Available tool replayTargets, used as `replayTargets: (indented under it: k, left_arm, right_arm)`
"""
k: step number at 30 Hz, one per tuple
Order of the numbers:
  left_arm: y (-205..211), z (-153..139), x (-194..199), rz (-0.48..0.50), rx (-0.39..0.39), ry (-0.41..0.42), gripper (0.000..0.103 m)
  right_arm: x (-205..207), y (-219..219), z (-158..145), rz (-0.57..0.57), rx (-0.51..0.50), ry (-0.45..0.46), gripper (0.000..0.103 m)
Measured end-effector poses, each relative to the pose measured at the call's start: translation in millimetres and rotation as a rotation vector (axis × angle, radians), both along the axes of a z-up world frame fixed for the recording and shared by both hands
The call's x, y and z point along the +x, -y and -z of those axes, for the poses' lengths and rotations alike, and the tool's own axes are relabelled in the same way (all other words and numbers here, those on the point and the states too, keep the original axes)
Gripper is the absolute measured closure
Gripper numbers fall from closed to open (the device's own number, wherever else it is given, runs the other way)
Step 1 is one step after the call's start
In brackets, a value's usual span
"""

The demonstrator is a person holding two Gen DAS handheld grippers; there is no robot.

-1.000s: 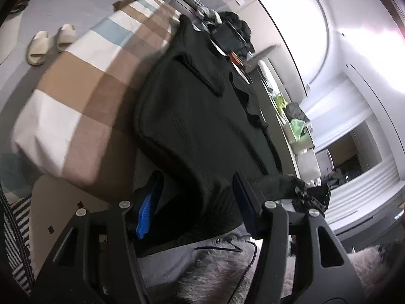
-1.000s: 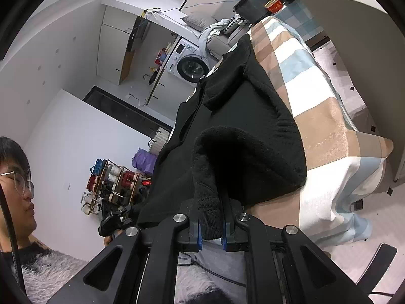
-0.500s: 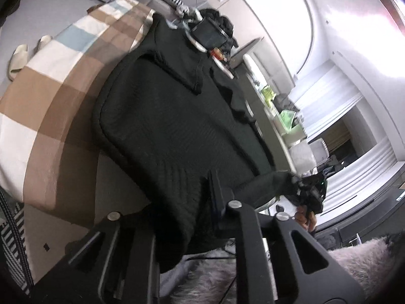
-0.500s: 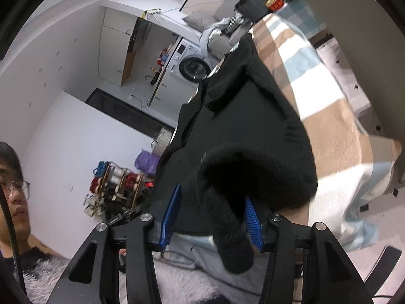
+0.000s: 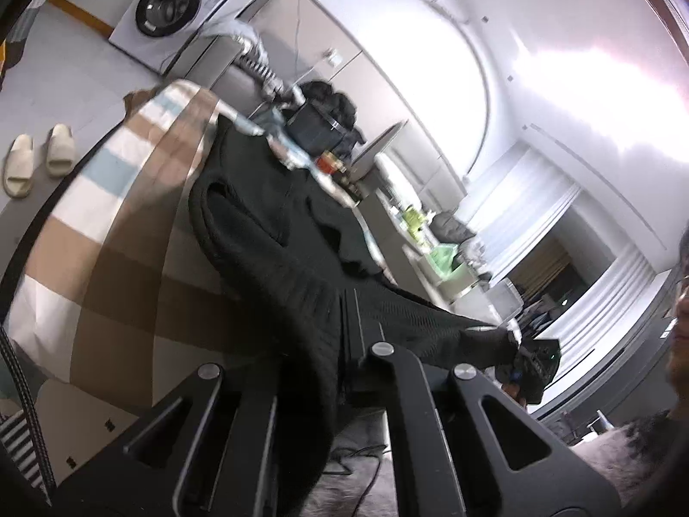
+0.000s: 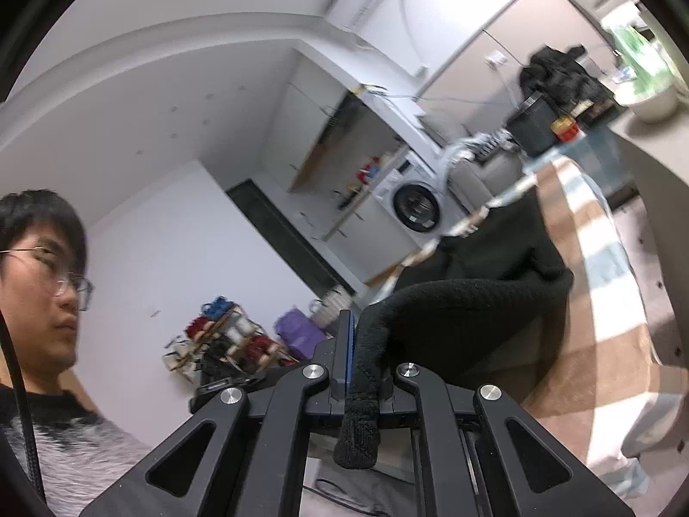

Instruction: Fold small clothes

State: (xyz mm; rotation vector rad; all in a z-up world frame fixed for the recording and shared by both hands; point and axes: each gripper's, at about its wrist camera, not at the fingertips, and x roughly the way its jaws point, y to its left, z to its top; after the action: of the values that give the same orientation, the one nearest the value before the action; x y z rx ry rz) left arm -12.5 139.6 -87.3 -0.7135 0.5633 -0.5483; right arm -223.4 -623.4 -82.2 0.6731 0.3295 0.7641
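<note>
Black knit fills most of what you see: the sweater (image 5: 275, 232) lies spread over a cloth checked in brown, white and pale blue (image 5: 112, 172), which covers the surface in front of you and hangs over its edge. Your left gripper (image 5: 344, 336) is clenched on the near hem, the fabric bunching between its fingers and draping down. Your right gripper (image 6: 366, 353) is clamped on another part of that edge, a thick roll of knit (image 6: 359, 431) hanging through the closed jaws. At the far end of the cloth stand a dark box (image 5: 314, 129) and a heap of dark clothing (image 5: 331, 99). Beyond it a white washing machine (image 5: 172, 4) stands against the wall, and a pair of beige slippers (image 5: 38, 163) sits on the grey floor. A rack of coloured spools (image 6: 224, 340) shows by the white wall.
</note>
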Motion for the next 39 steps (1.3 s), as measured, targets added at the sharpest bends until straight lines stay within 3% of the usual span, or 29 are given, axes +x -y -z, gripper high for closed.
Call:
replayTargets:
  k: [5, 7, 15, 22, 24, 30, 34, 39]
  left_arm:
    - [-9.3, -30.3, -16.6, -0.002, -0.022, 0.086, 0.102]
    - [-10.2, -37.0, -18.1, -0.009, -0.012, 0.098, 0.102]
    - [-6.2, -29.5, 20.5, -0.025, -0.002, 0.051, 0.102]
    - [-12.2, -15.8, 114.5, -0.093, -0.048, -0.009, 0.102]
    - [-9.6, -16.1, 148.7, -0.111, -0.026, -0.019, 0.102]
    - [1.9, -22.1, 234.4, -0.127, 0.036, -0.052, 0.102]
    - [-0.9, -22.0, 283.3, -0.150, 0.020, -0.072, 0.102]
    - [-12.5, -0.9, 342.7, -0.203, -0.008, -0.143, 0.102]
  right_arm:
    - [-24.0, 20.5, -19.1, -0.001, 0.078, 0.082, 0.097]
    - [-27.2, 26.2, -23.1, 0.029, 0.060, 0.088, 0.097]
    - [6.7, 18.3, -3.5, 0.065, 0.006, -0.047, 0.097]
    - [86.5, 11.1, 4.7, 0.186, -0.069, -0.197, 0.097]
    - [116.7, 10.6, 3.7, 0.225, -0.070, -0.222, 0.097]
    - [185.4, 8.2, -6.7, 0.342, -0.095, -0.256, 0.097]
    - [228.7, 5.7, -13.3, 0.387, -0.091, -0.256, 0.097]
    - [288.3, 6.7, -7.8, 0.410, -0.052, -0.308, 0.097]
